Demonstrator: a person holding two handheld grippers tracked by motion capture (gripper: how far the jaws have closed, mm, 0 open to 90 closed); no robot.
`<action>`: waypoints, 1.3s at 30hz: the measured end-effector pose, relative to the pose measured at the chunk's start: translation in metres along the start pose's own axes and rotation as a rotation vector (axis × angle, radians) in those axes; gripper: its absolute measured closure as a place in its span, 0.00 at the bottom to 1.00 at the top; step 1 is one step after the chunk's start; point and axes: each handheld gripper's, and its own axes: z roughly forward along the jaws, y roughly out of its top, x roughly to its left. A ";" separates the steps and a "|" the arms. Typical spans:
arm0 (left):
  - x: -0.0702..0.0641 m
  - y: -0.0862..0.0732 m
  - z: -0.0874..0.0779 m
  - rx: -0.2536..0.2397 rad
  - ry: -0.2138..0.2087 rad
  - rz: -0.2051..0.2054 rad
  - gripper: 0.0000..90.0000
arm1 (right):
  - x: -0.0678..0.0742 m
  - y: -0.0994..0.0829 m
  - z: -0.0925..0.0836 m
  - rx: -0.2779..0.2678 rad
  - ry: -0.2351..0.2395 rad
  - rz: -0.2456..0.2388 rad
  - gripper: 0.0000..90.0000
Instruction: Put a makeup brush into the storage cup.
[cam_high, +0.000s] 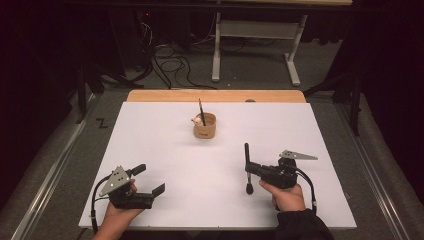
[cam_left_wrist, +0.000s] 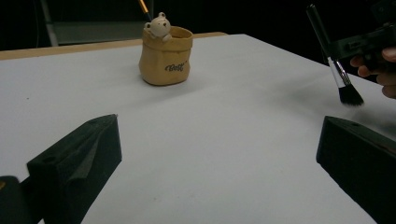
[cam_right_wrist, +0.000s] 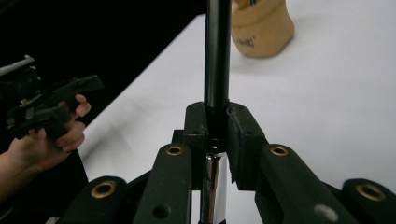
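A tan sack-shaped cup (cam_high: 205, 127) with a small bear figure on its rim stands at the table's far middle, with a dark stick-like handle poking out of it. The cup (cam_left_wrist: 166, 57) also shows ahead in the left gripper view. My right gripper (cam_high: 248, 169) at the right front is shut on a black brush (cam_high: 247, 167), handle pointing away, bristles toward the near edge. In the right gripper view the jaws clamp the brush handle (cam_right_wrist: 217, 60). My left gripper (cam_high: 150, 179) rests open at the left front, nothing between its jaws.
The white board (cam_high: 150, 130) covers a wooden table whose far edge (cam_high: 215, 95) shows. Beyond it, cables (cam_high: 172, 62) lie on the floor and a white table frame (cam_high: 255, 45) stands. The other hand and its gripper (cam_right_wrist: 46, 109) appear at left in the right gripper view.
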 end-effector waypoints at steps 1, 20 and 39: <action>-0.001 0.001 0.000 0.001 -0.001 0.003 0.01 | 0.000 0.000 0.000 0.000 0.000 0.000 0.89; -0.031 0.030 0.016 0.012 -0.068 0.020 0.02 | 0.026 0.001 0.003 -0.103 -0.002 -0.271 0.89; -0.048 0.044 0.043 0.036 -0.099 0.038 0.03 | 0.042 -0.008 0.011 -0.133 -0.040 -0.521 0.89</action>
